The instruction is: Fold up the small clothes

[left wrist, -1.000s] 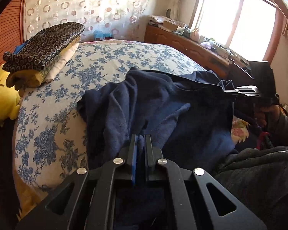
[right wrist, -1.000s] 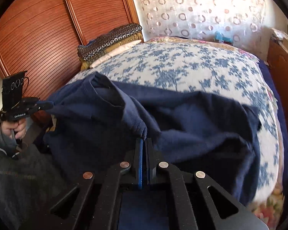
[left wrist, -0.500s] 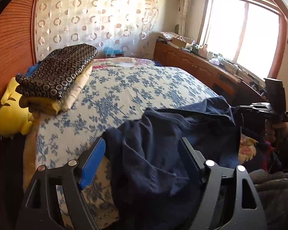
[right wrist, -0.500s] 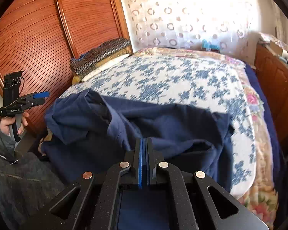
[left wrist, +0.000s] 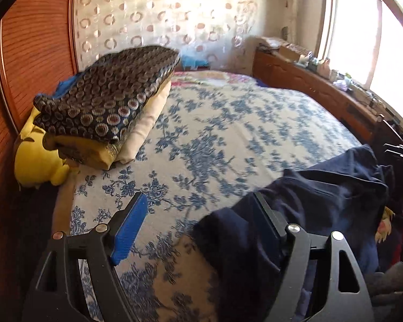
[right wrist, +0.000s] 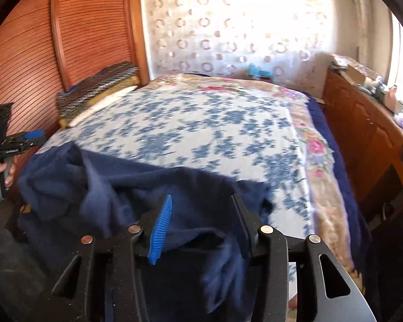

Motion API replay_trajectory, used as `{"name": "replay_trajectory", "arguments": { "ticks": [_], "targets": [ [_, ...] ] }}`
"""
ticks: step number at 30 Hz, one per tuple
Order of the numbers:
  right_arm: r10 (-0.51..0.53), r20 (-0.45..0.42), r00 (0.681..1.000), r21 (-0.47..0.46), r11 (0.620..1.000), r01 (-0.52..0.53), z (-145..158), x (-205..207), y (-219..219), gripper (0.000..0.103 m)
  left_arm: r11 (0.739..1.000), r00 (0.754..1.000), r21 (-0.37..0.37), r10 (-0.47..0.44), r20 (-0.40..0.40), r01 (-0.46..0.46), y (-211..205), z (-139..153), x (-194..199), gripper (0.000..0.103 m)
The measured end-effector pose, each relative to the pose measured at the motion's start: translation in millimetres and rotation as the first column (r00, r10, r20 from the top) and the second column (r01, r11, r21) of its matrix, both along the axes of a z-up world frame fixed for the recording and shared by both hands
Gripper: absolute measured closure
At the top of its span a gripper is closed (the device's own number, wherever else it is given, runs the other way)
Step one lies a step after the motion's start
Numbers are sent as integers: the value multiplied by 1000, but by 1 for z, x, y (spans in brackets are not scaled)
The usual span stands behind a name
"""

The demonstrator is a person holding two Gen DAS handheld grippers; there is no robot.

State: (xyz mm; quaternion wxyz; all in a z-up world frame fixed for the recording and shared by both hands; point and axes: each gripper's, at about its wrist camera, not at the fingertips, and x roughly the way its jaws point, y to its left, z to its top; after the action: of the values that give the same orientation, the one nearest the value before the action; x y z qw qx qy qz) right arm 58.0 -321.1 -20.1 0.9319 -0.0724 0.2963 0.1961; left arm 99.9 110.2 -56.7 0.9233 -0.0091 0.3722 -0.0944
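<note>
Left gripper stands released, jaws wide; the crumpled navy-blue knit garment lies against its right finger, ungrasped. Right gripper has just been opening, its jaws apart with garment fabric loose between them. Garment sits heaped on the near edge of the bed with a white, blue-flowered bedspread. Folded patterned bedding stack rests by the ribbed reddish wooden wardrobe doors. Writing on the left gripper's body is unreadable.
</note>
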Motion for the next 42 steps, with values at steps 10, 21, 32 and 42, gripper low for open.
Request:
{"name": "replay_trajectory", "arguments": {
  "ticks": [10,21,32,42],
  "targets": [
    [-106,-75,992,-12,994,105,-23,45,-9,40,998,994,-43,-48,-97,45,-11,-29,1,25],
    [-100,-138,985,13,995,103,-34,68,-16,36,991,990,-100,-96,-104,85,-21,-37,-7,48],
    [-98,-143,985,-14,995,97,-46,78,-10,34,989,990,-120,-100,-97,89,-22,-37,-9,52],
    [-77,-123,989,2,997,78,-49,71,-8,38,983,987,-137,-137,-81,125,-26,-34,-15,91]
  ]
}}
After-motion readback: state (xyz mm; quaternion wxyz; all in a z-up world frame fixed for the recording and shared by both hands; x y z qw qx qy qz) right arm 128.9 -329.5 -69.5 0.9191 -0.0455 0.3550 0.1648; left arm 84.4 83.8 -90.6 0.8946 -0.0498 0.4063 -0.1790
